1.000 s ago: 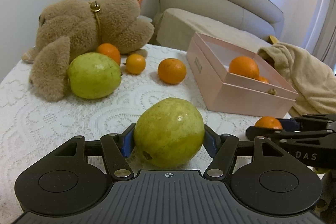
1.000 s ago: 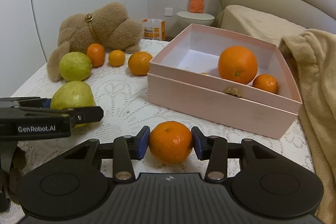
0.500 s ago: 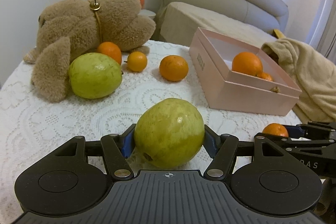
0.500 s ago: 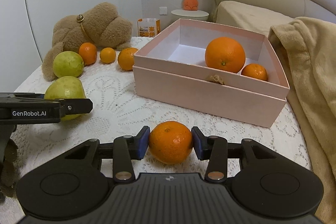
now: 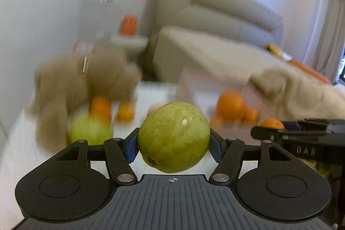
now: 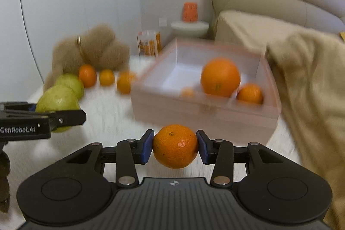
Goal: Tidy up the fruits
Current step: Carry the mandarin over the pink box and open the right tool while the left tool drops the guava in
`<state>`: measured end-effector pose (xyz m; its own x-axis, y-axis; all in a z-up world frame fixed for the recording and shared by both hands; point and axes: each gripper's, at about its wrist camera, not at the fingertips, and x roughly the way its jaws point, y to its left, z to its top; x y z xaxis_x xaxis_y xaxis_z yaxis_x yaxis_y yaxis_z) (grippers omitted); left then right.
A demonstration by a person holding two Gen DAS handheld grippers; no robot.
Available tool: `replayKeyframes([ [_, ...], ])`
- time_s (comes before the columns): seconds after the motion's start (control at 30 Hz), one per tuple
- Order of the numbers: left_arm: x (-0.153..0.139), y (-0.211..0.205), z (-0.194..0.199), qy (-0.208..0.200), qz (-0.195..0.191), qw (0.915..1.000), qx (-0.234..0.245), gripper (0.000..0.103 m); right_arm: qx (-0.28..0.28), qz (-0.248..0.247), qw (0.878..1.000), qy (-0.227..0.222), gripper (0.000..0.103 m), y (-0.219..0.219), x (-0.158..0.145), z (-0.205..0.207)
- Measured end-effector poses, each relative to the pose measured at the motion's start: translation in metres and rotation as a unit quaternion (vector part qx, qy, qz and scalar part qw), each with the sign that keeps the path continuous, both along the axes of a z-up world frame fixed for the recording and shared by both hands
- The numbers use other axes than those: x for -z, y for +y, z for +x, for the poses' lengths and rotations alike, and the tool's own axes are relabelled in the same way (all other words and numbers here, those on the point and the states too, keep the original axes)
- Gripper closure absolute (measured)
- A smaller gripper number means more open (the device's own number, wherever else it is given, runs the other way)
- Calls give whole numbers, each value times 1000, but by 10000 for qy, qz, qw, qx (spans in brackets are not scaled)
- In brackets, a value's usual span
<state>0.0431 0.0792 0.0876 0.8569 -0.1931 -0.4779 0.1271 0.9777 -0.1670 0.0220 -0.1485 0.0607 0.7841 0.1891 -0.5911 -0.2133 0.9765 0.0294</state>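
The left tongs (image 5: pixel 173 144) grip a green guava (image 5: pixel 173 136), held clear above the white desk (image 6: pixel 112 122). The right tongs (image 6: pixel 175 146) clamp a small orange (image 6: pixel 175 146) in front of the pink box (image 6: pixel 202 110). The box sits toward the desk's right edge with three oranges inside. A second guava (image 6: pixel 71 82) and three more oranges lie by a plush toy (image 6: pixel 92 47) at the far left corner.

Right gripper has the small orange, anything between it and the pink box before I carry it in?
Nothing visible blocks it. The right gripper is shut on the small orange, and only bare tablecloth lies ahead of the pink box. The box's near wall must be cleared; the beige blanket lies against its right side.
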Motion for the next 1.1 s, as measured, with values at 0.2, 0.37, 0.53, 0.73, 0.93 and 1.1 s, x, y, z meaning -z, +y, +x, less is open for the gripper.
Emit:
replayKeyframes([
  [0.2, -105, -6, 33, -772, -286, 9958, 409, 33, 20, 230, 9944, -1032, 61, -17, -122, 33],
  [0.37, -120, -24, 83, -397, -260, 9960, 755, 33, 175, -370, 9913, -1253, 61, -21, -186, 75],
  [0.53, -83, -52, 131, 541, -117, 9899, 1308, 33, 254, -535, 9952, -782, 60, -38, -194, 113],
  [0.73, -27, -95, 176, 1325, 804, 9699, 1879, 33, 219, -912, 9956, 9, 61, -51, -159, 155],
  [0.93, 11, -114, 194, 1742, 1590, 9458, 2234, 33, 4, -677, 9952, 709, 61, -49, -118, 192],
  [1.1, 38, -125, 193, 1880, 2136, 9254, 2503, 33, -21, -773, 9916, 1041, 61, -45, -87, 215],
])
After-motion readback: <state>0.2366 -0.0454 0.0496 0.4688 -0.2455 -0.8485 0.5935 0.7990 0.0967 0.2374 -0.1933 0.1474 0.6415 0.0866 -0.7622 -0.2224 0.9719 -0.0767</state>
